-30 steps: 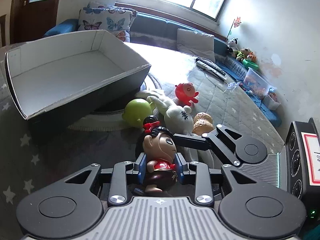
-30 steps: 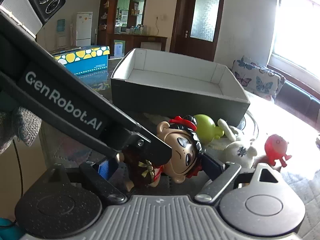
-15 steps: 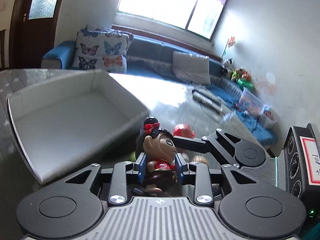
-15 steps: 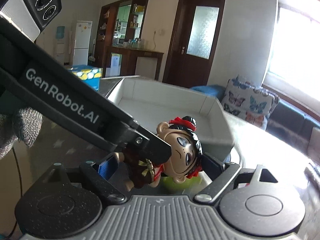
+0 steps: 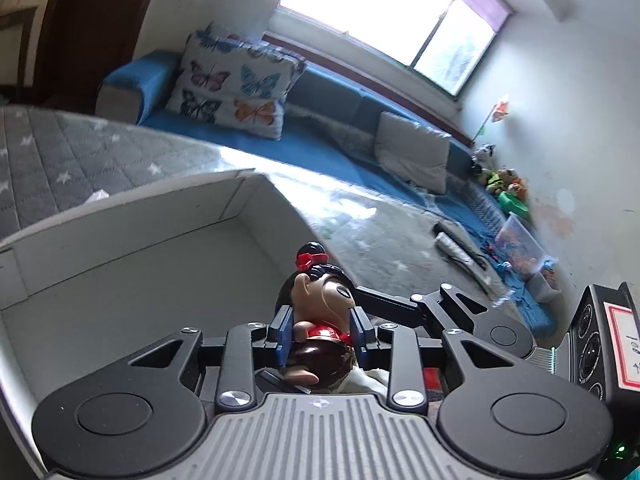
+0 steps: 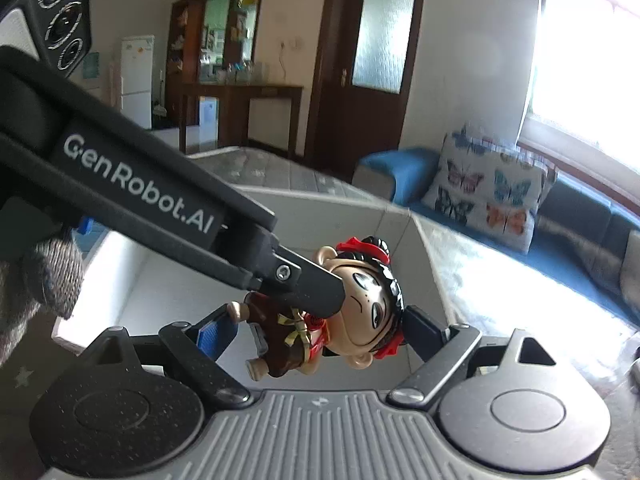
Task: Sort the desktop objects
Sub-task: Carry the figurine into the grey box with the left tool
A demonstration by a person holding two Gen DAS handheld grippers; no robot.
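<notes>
While pinching the doll figure [image 5: 320, 320] at the waist between two blue pads, holds it upright with the left tool [image 5: 322, 334], clear of the bench [image 5: 80, 152] and over the open cardboard box [image 5: 132, 216]. Places the figure — black hair, red bow, red and brown dress — above the white inside of the box, close to its right-hand wall as seen from the left wrist.

Brackets the same figure lengthwise with the right tool [image 6: 320, 326]: set wide, one blue pad against the small raised hand, the opposite finger against the side of the big head, so pressing on it from both ends as far as can be told. Crosses the right wrist view with the left tool's black finger, lettered in white, ending on the figure's chest. Shows a grey knitted glove [image 6: 40, 280] at the left edge of that view, behind the left tool.

Sets the box on the grey, star-quilted bench cover. Beyond — a blue sofa [image 5: 340, 152] with a butterfly cushion [image 5: 236, 88] under a bright window.
</notes>
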